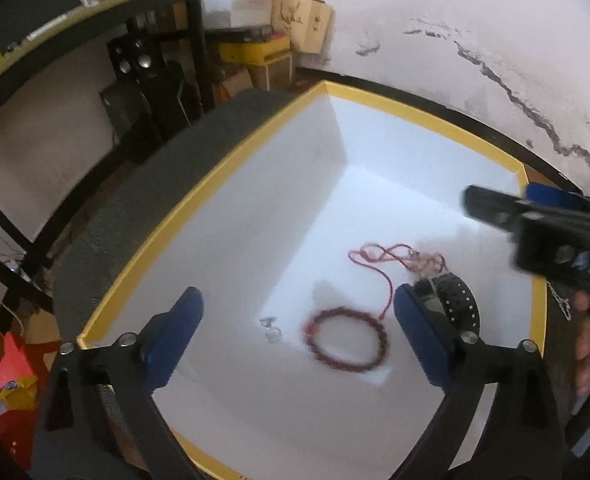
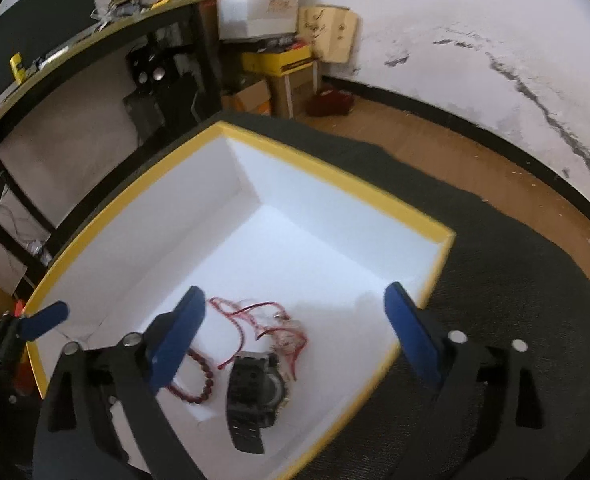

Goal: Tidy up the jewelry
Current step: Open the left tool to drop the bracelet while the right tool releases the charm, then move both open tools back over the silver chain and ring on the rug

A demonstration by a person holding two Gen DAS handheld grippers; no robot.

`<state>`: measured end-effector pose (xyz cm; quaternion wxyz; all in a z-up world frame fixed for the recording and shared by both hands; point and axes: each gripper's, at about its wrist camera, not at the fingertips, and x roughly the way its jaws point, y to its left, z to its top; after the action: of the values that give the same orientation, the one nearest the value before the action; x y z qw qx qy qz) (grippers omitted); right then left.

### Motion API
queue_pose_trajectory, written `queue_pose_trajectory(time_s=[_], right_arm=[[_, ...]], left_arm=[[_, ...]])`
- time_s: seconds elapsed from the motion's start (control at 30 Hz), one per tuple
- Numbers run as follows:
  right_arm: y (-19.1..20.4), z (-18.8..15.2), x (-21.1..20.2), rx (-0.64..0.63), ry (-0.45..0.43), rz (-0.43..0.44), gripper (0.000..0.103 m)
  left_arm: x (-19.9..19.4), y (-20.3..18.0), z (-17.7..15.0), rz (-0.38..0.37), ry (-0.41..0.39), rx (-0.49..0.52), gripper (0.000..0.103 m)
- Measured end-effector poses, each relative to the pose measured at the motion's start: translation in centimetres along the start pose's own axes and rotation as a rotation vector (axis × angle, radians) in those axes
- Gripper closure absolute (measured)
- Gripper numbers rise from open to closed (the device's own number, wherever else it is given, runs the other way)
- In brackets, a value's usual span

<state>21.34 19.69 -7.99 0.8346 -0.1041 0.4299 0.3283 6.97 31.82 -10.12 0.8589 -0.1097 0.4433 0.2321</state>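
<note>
A white box with a yellow rim (image 1: 231,160) (image 2: 335,178) stands on a dark mat. Inside lie a dark red bead bracelet (image 1: 345,338) (image 2: 199,388), a red cord necklace (image 1: 391,260) (image 2: 263,320), a black watch (image 1: 457,304) (image 2: 257,388) and small clear earrings (image 1: 271,330). My left gripper (image 1: 299,336) is open and empty above the box floor, over the bracelet. My right gripper (image 2: 295,340) is open and empty above the watch and necklace; it also shows at the right edge of the left wrist view (image 1: 535,224).
A silver chain (image 1: 561,300) lies on the mat right of the box. A dark mat (image 2: 515,280) surrounds the box. Behind are a black shelf frame (image 1: 195,40), cardboard boxes (image 2: 279,0) and a cracked white wall (image 2: 495,60).
</note>
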Motion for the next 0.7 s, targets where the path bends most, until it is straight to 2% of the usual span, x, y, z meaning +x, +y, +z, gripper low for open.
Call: queue_pose_trajectory(time_s=[0.17,0.3,0.4,0.53,0.7], right_arm=[[-2.4,-0.9,-3.8,0.025,-0.06,0.007,0.01],[-5.8,-3.1,-7.8,0.037,-0.12,-0.016,0.01],[-10.5,-6.5,-11.5,0.062,-0.168,-0.078,0.01],[-16.9,-11.6,-13.3,0.104,-0.146,-0.19,0.01],[-24.3,-18.6,-13.3,0.227,-0.088,-0.277,0.01]], left_arm=[[-0.6,-0.9,-0.4,-0.024,-0.003,0.022,0.007],[-2.9,-2.0,-0.3,-0.037,-0.098,0.029,0.007],[-4.8,-3.8,-0.2,-0.077,-0.174,0.055,0.007],[-7.5,-8.3,-1.0,-0.142,-0.255,0.136,0.007],[-8.2,-16.9,-3.3,-0.233,-0.261,0.278,0.007]])
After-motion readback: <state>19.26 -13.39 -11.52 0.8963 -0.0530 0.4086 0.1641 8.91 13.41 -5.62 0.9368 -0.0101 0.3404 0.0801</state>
